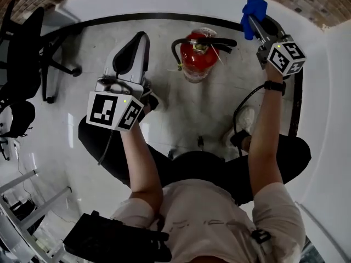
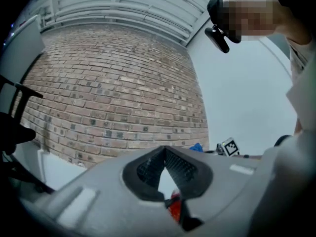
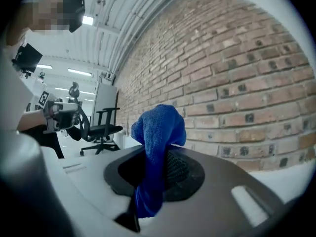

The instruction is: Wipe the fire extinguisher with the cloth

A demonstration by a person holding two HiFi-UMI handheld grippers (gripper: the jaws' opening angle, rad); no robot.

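Fire extinguisher [image 1: 198, 56] upright on floor, untouched; wiping not begun. Right tool [image 1: 253, 19] clamps blue cloth [image 1: 254, 7], far right, apart from it. Left tool [image 1: 143, 36] jaws together, empty.

The left gripper [image 1: 142, 37] is being held forward on a bent left arm [image 1: 137, 155], its jaws being pressed together on nothing. The right gripper [image 1: 254, 22] is being held farther out on a nearly straight right arm [image 1: 266, 130], its jaws being clamped on the blue cloth [image 3: 157, 132].

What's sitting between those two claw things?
In the head view, the red fire extinguisher stands between the left gripper and the right gripper, which holds the blue cloth.
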